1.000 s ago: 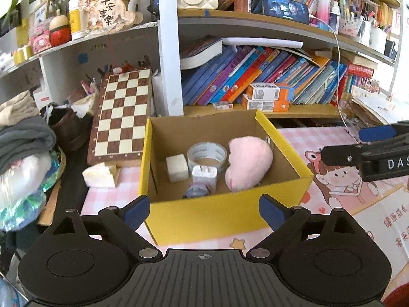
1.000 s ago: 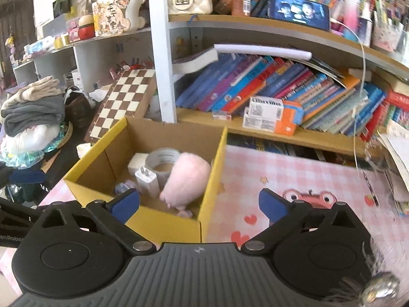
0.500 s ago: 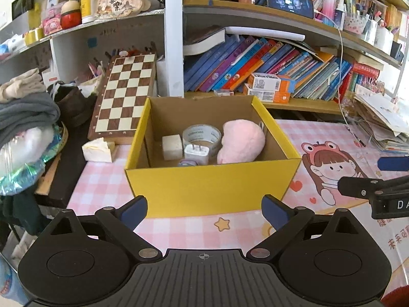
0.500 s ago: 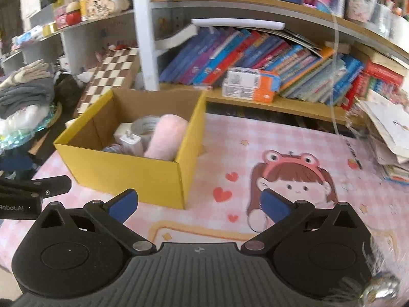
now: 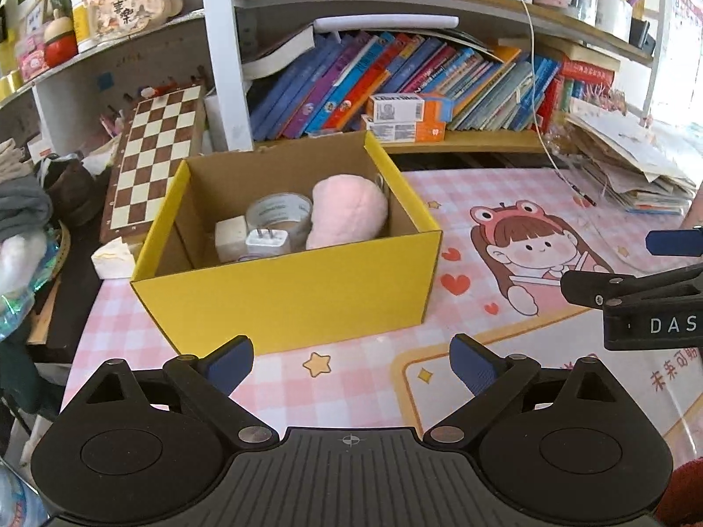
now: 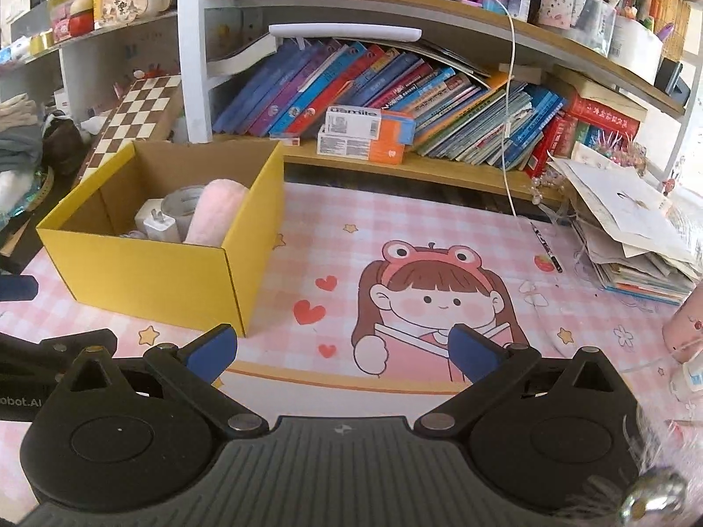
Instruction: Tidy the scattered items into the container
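A yellow cardboard box point(image 5: 307, 294) point(image 6: 145, 272) stands on the pink checked mat. Inside it lie a pink plush point(image 5: 347, 213) point(image 6: 215, 211), a roll of tape point(image 5: 279, 211) point(image 6: 184, 200), a white plug adapter point(image 5: 266, 241) point(image 6: 160, 226) and a white cube point(image 5: 230, 235). My left gripper point(image 5: 351, 362) is open and empty, hanging in front of the box's near wall. My right gripper point(image 6: 345, 351) is open and empty over the mat's cartoon girl, to the right of the box; it also shows at the right edge of the left wrist view point(image 5: 632, 281).
Shelves of books point(image 6: 395, 88) run behind the mat. A chessboard point(image 5: 154, 153) leans left of the box, with a white tissue wad point(image 5: 114, 257) beside it. A paper stack point(image 6: 628, 228) and a pink bottle point(image 6: 685, 325) sit at the right. Clothes point(image 5: 22, 215) pile at far left.
Both grippers have pulled back from the box, which now looks smaller and farther. The right gripper has swung right over the cartoon girl. Both stay open and empty.
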